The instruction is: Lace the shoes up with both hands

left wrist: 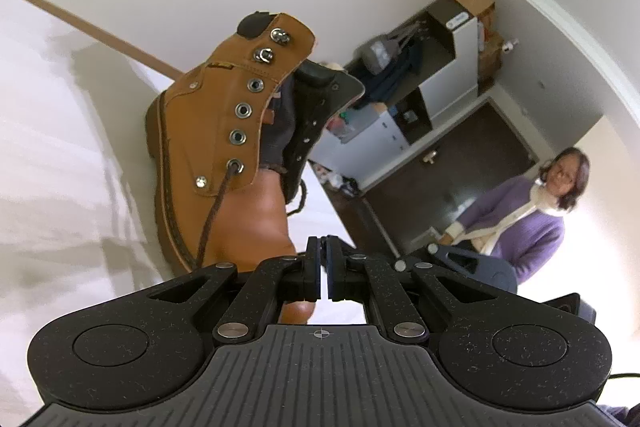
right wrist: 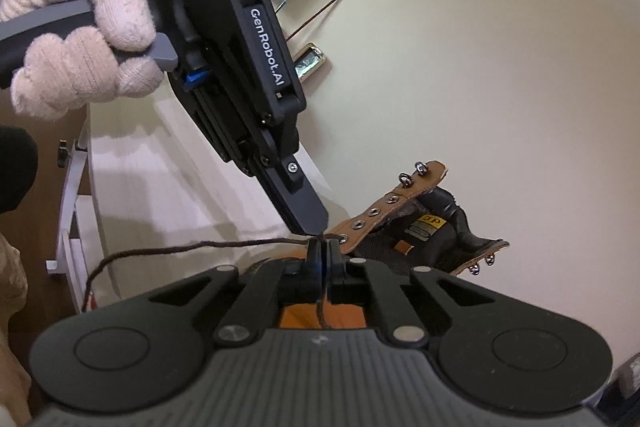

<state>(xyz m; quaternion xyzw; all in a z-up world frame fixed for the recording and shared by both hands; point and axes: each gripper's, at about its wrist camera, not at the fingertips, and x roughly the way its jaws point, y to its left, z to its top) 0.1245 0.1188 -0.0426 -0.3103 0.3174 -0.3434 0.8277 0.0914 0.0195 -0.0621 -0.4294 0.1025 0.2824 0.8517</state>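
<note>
The boot [left wrist: 224, 131] lies on the white table [left wrist: 60, 167], its toe toward the left wrist camera and its shaft pointing to about 1 o'clock in that view. This position turns the row of eyelets [left wrist: 243, 110] up to both tools, which I think is why it is placed so. The flaps are spread wide and the tongue is bare, so most of the lacing is not yet done.

The brown lace [left wrist: 212, 219] comes out of the lowest eyelet and runs down toward 7 o'clock, under the left gripper [left wrist: 323, 247]. Its jaws are closed; in its own view I see nothing between them. In the right wrist view the left gripper [right wrist: 310, 227] comes in from 11 o'clock, and its tip meets the lace [right wrist: 200, 247] just at the eyelet. It probably pinches the lace there, but I cannot tell this for sure.

The right gripper [right wrist: 322, 249] is also closed. A strand of lace passes between its jaws and goes down toward 6 o'clock, so it seems to hold the lace, perhaps to keep it tight for threading.

A gloved hand [right wrist: 80, 39] holds the left tool's handle at 10 o'clock. On this tool I read "GenRobot.AI" and "DAS". A yellow label [right wrist: 430, 225] inside the boot is too small to read.
</note>
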